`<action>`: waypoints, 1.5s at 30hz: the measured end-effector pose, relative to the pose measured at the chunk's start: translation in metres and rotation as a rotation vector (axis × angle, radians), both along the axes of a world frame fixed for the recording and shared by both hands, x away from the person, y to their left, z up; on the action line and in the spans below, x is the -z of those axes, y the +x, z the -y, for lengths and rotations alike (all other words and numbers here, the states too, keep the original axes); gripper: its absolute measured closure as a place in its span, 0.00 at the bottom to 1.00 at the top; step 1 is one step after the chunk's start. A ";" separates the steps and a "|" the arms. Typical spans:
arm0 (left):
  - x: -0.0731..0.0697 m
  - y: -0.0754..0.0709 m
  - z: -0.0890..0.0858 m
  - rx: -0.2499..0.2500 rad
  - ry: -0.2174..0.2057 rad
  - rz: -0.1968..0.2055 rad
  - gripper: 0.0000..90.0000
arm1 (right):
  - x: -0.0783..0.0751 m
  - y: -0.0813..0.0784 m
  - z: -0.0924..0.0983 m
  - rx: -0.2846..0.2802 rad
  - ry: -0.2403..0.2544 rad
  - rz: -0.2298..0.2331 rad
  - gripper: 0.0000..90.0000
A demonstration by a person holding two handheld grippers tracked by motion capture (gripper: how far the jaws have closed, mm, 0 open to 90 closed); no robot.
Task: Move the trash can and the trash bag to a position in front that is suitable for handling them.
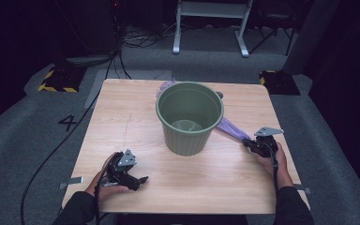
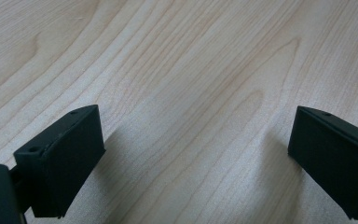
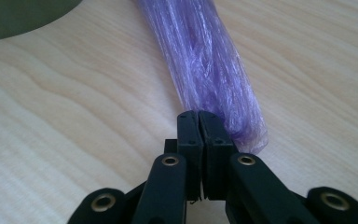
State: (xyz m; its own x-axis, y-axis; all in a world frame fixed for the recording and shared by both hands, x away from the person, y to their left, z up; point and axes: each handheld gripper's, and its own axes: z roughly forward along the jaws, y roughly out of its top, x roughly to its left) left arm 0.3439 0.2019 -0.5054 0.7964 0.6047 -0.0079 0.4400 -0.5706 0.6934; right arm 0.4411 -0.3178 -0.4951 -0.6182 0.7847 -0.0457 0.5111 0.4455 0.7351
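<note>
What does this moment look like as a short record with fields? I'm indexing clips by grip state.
surface: wooden table
bin: green bucket, upright, mid-table
bag: purple plastic bag, bunched, lying on the table from behind the bucket toward the right
right tool: jaws shut, with the bag's end at them
left tool: jaws open over bare wood, nothing between them

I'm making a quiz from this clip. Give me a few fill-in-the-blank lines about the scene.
1. The bin on the table is ____ in colour.
2. The right gripper is shut on the ____ plastic bag.
3. The left gripper has its fingers ____, nothing between them.

Missing words: green; purple; open
</note>
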 end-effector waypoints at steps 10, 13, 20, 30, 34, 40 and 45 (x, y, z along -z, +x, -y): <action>0.000 0.000 0.000 0.000 0.000 0.000 0.03 | 0.001 -0.026 -0.005 -0.046 0.033 0.021 0.97; 0.000 0.000 0.000 0.000 0.000 0.000 0.03 | -0.002 -0.037 -0.011 -0.063 0.039 0.028 0.94; 0.000 0.000 0.000 0.004 0.002 0.001 0.03 | -0.003 -0.053 -0.023 -0.088 0.020 0.031 0.88; 0.000 -0.001 -0.001 0.007 0.001 0.000 0.03 | -0.014 -0.069 -0.030 -0.105 0.012 0.060 0.55; 0.000 -0.001 -0.001 0.007 0.001 0.000 0.03 | -0.026 -0.073 -0.018 -0.062 0.010 0.115 0.56; 0.000 -0.001 -0.001 0.007 0.001 0.000 0.03 | -0.035 -0.073 0.002 0.002 0.035 0.161 0.63; 0.000 -0.001 -0.001 0.007 0.001 0.000 0.03 | -0.035 -0.068 0.012 0.062 0.079 0.194 0.74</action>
State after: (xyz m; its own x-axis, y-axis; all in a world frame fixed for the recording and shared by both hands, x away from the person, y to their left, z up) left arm 0.3430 0.2027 -0.5053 0.8009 0.5987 -0.0072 0.4357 -0.5745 0.6929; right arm 0.3733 -0.3302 -0.4604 -0.5542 0.8269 -0.0957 0.3817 0.3545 0.8536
